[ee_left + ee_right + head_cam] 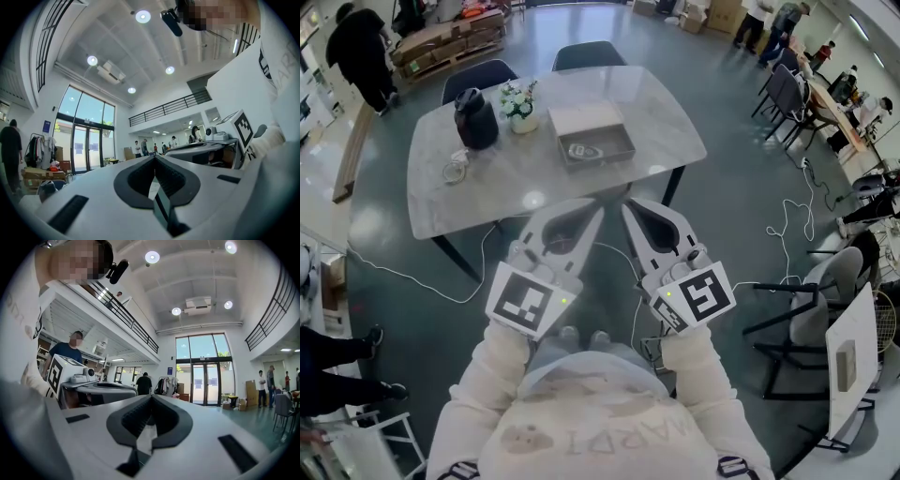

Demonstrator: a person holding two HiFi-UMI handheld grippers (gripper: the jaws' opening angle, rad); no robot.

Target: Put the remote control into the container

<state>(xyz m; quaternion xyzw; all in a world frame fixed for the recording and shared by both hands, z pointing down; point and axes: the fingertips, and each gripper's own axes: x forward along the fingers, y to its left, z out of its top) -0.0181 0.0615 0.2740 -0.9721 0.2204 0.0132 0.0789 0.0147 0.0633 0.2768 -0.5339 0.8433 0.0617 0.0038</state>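
Marble table (656,112): pale remote (579,150) seems to lie inside the box (586,120) (too small to be sure). Jaws of left gripper (592,214) and right gripper (630,208) closed, empty, well short of it. Risk: reaching in closed shoves the box toward the flowers (520,103).

Table (441,183) — pale grey marble with faint white veining.
Container (586,117): tan cardboard walls, greyer inside. The remote control (580,150) lying in it looks whitish.
Jug (475,118): black.
Flowers (518,97): white, with green leaves, in a white vase (523,122).
Chairs (478,75): dark blue.
Floor (731,141): glossy grey-green, with a white cable (403,277) across it.
Left gripper (599,210) and right gripper (626,208): light grey shells, with black ribbed pads (140,176).
Marker cubes (528,302) — black squares on white.
Sweater (591,422): cream fleece with darker lettering.
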